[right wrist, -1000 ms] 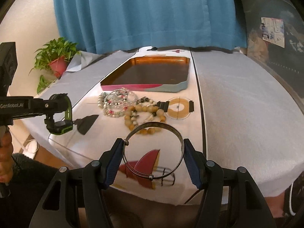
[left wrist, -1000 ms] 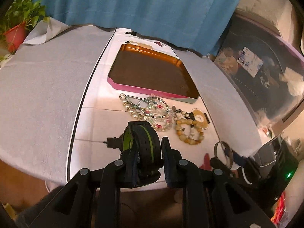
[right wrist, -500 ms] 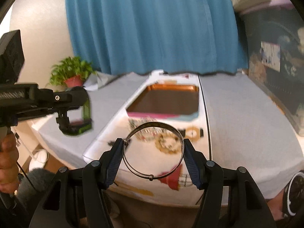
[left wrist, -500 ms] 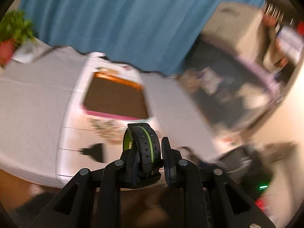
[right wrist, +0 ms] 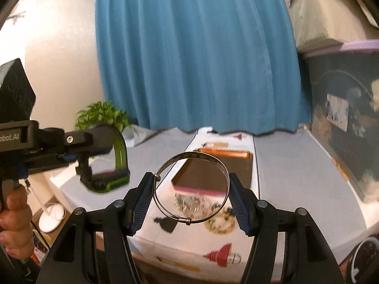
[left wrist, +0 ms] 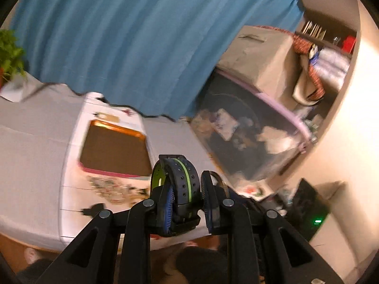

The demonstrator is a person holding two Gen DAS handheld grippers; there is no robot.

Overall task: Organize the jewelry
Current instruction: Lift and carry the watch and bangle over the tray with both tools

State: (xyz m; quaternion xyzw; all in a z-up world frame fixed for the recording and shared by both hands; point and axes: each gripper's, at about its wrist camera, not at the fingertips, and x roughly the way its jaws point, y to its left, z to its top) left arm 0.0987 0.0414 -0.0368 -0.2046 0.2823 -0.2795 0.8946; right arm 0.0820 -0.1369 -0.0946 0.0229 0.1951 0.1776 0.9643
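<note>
Your right tool (right wrist: pixel 191 195) is clamped across a thin silver bangle (right wrist: pixel 191 187) at frame centre; it could spring out sideways. Your left tool (left wrist: pixel 187 197) pinches a black-and-green wristband (left wrist: pixel 181 182), both well above the tray (right wrist: pixel 214 174) on the surface (right wrist: pixel 293 177).

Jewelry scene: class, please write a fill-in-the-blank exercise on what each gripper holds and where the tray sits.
1. The right gripper is shut on a thin silver ____.
2. The left gripper holds a black band with ____ trim.
3. The tray lies on the table in front of a ____ curtain.
4. The beads lie on the table just outside the tray, on its ____ side.

Missing words: bangle; green; blue; near
</note>
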